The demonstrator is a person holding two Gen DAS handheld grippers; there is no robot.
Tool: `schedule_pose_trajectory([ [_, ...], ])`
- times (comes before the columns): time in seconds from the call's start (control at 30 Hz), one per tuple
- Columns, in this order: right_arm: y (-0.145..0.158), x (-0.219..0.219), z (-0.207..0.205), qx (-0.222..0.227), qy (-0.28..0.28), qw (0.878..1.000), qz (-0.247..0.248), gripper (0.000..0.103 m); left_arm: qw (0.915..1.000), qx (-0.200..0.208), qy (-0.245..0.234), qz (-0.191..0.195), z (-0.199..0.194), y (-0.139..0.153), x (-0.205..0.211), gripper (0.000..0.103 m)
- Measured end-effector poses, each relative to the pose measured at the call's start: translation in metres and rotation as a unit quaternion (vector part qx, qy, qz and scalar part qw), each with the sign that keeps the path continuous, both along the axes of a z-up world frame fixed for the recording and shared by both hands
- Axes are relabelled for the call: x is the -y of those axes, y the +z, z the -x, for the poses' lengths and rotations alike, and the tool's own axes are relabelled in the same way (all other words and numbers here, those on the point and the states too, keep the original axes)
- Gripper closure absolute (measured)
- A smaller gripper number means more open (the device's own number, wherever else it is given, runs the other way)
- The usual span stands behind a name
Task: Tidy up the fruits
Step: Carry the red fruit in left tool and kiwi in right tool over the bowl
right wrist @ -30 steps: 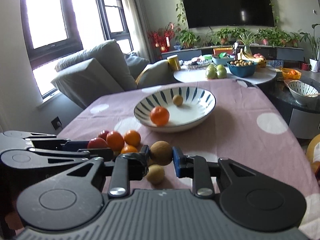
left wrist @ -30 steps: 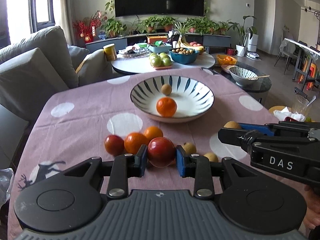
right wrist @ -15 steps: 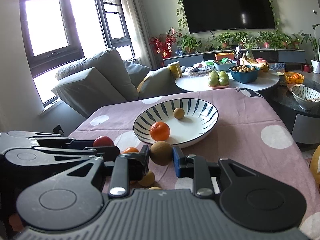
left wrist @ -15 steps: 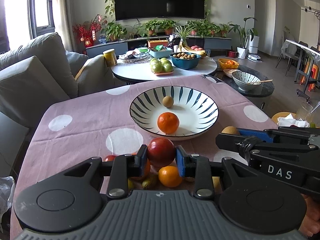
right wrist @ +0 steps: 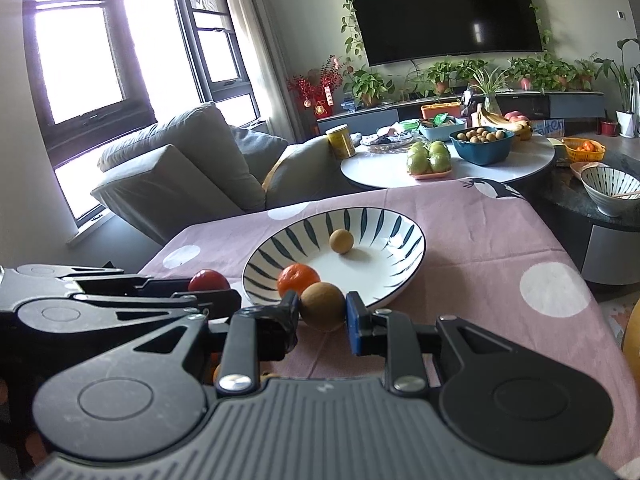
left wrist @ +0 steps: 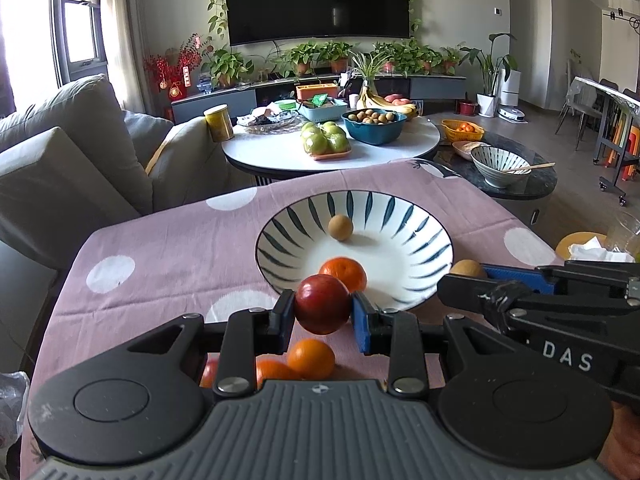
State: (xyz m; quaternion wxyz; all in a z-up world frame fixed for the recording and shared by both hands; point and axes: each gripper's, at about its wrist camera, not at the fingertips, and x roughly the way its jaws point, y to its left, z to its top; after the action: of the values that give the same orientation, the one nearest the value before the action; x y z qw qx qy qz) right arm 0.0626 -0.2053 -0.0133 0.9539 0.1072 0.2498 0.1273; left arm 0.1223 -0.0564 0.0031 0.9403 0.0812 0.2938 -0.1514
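Red apple [left wrist: 322,309] is pinched in the left tongs [left wrist: 322,312], hanging just short of the striped bowl [left wrist: 434,236]'s near rim; the right tongs [right wrist: 323,312] are clamped on a small brown fruit [right wrist: 322,306], maybe a longan, hard to say. Both are round, so there's no real long axis or pointing direction, and I can't spot a stem. Risks: let go early and they land on the desk [left wrist: 168,240] and roll off the pink cloth. Drop them from too high and they could knock the orange [left wrist: 343,273] and the other brown fruit [left wrist: 340,228] in the bowl. The two tongs sit close together, so they might bump.
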Motion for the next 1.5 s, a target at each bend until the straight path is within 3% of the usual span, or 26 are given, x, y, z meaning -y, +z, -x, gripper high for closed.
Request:
schedule_pose_trajectory([
  [0.7, -0.009, 0.000, -0.025, -0.008, -0.002, 1.000, 0.002, 0.103, 0.9998, -0.007, 0.018, -0.002, -0.068, -0.013, 0.011, 0.075],
  [1.5, -0.017, -0.002, -0.031, -0.013, -0.008, 1.000, 0.006, 0.103, 0.9998, -0.013, 0.012, -0.001, -0.086, -0.026, 0.019, 0.074],
])
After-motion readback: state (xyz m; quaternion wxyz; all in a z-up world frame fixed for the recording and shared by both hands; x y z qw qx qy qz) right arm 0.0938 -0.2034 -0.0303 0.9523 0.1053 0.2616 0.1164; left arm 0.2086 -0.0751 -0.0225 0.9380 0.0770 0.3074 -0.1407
